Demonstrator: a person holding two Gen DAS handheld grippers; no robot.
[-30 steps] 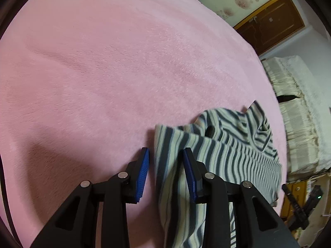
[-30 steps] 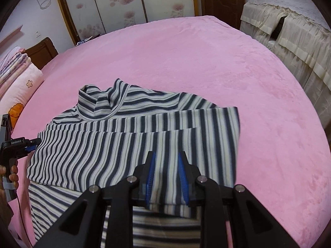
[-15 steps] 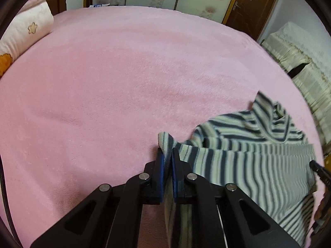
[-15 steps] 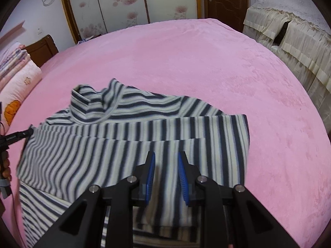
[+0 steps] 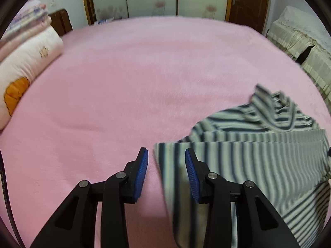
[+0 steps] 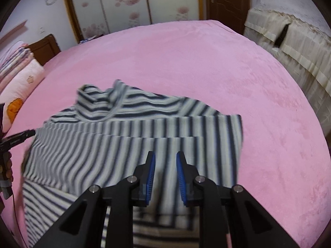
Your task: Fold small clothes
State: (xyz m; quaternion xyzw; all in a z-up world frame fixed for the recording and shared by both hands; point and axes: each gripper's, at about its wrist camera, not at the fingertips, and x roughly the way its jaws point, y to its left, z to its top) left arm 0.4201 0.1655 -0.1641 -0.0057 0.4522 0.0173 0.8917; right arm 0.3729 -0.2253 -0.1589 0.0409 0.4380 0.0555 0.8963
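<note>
A striped top is laid on a pink bed, partly folded, with its sleeves turned across the body and its collar toward the wardrobe doors. The left claw is held open over the top's left corner, with nothing gripped; the right claw is likewise open and empty above the folded layers. For the fold to be made well, both near corners should be taken evenly and carried together toward the collar, so that the edges line up and no stripe is skewed. Ample bare blanket is seen ahead and to both sides. A pillow sits well apart at the left, and a draped sofa stands beyond the bed's right edge
</note>
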